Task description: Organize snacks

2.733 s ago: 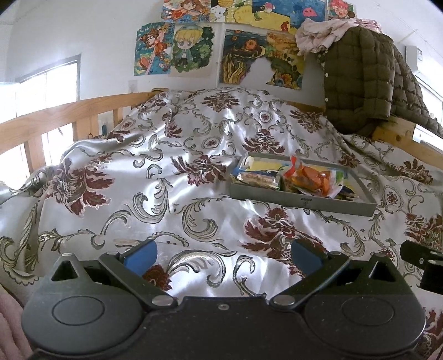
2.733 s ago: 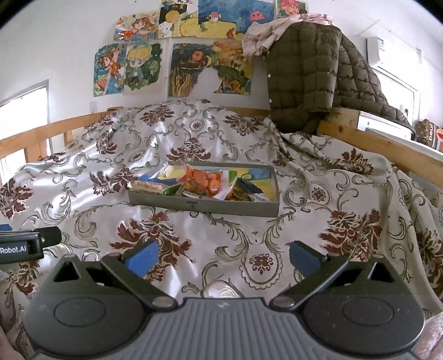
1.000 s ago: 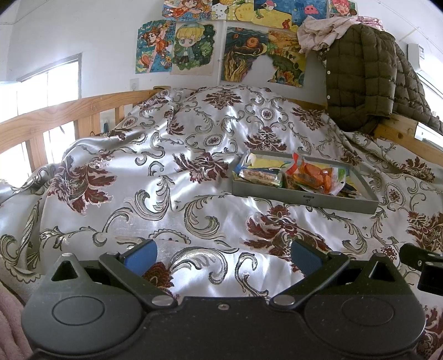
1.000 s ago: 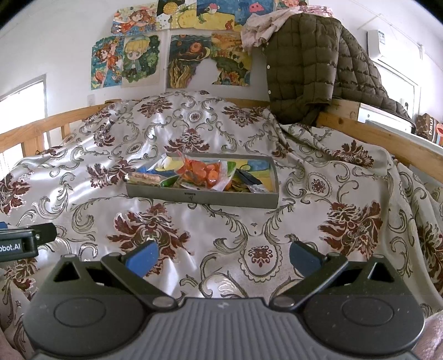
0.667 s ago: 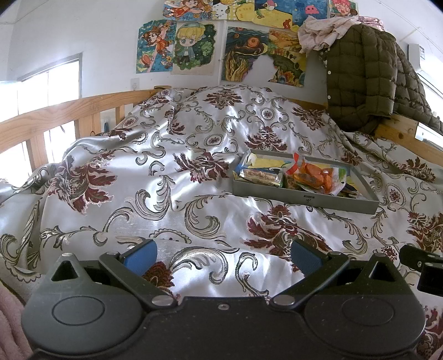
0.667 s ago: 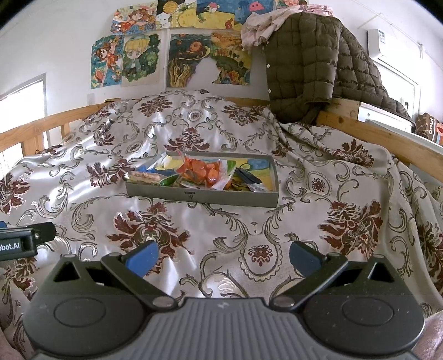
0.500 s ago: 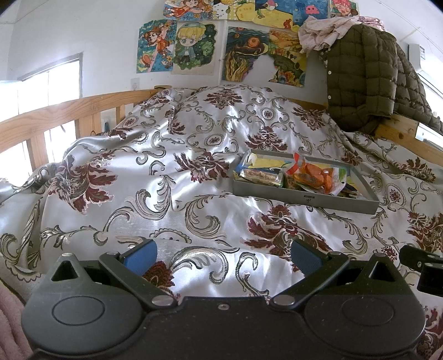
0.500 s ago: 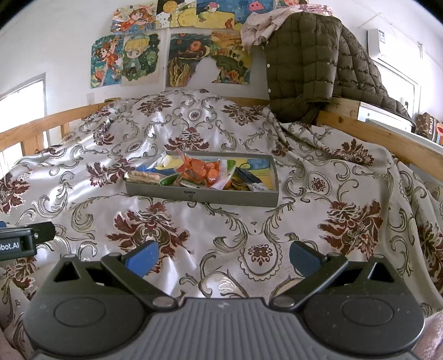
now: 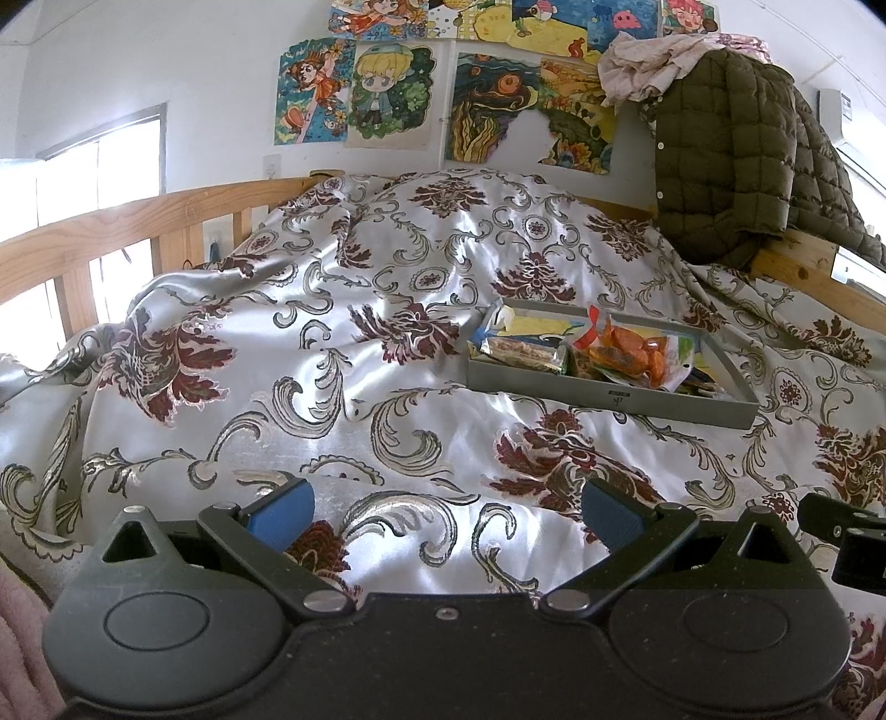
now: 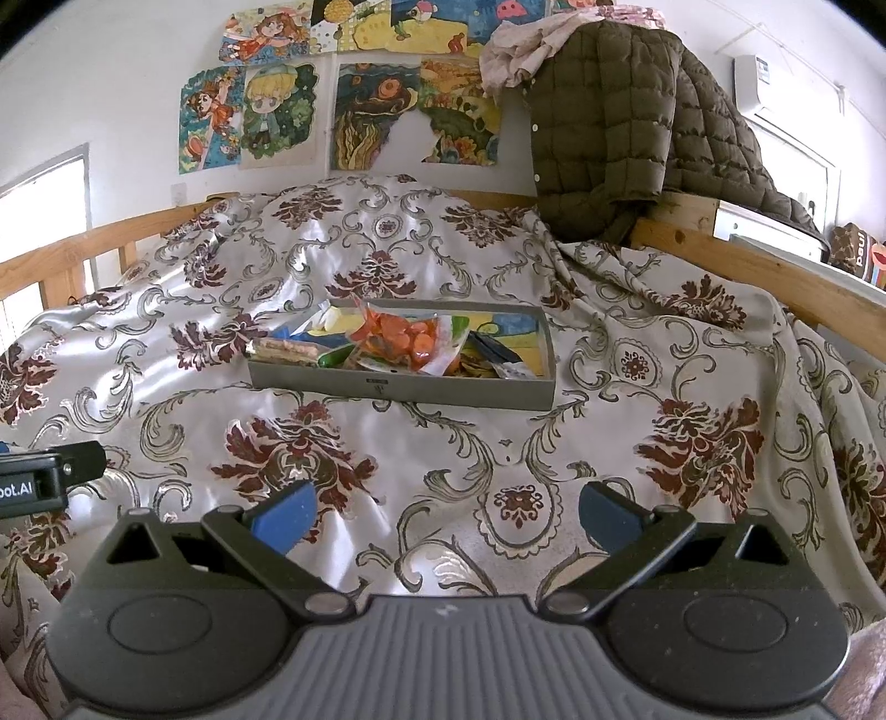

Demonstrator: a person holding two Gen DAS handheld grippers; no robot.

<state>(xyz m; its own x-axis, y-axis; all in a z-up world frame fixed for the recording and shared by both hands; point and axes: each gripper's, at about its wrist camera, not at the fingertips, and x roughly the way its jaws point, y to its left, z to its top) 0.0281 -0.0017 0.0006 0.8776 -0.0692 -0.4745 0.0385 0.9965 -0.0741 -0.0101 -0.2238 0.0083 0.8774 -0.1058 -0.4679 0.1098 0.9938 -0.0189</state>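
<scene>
Compared with the frames from a moment ago, almost nothing differs: both grippers hold the same low station over the bed, and the tray sits in the same spot with its contents unmoved. The left gripper [image 9: 446,512] has its blue-padded fingers [image 9: 279,512] spread wide with nothing between them; the right gripper [image 10: 443,509] is spread just as wide and equally empty.

The surface is a bed covered by a shiny silver bedspread [image 10: 443,459] patterned with maroon flowers and grey scrolls, rumpled into a mound toward the wall. A wooden bed rail [image 9: 111,221] runs along the left, and a second rail [image 10: 775,271] along the right. One olive quilted jacket [image 10: 603,127] hangs over the right rail's far end, with a pale cloth [image 10: 520,50] on top. Colourful drawings [image 10: 360,111] are taped to the white wall; a bright window [image 9: 83,177] lies left.

One grey tray [image 10: 398,385] rests on the bedspread, well ahead of both grippers. In it lie one orange snack bag [image 10: 404,338], one long wrapped bar [image 10: 290,349] at its left end, and several smaller packets too jumbled to count.
</scene>
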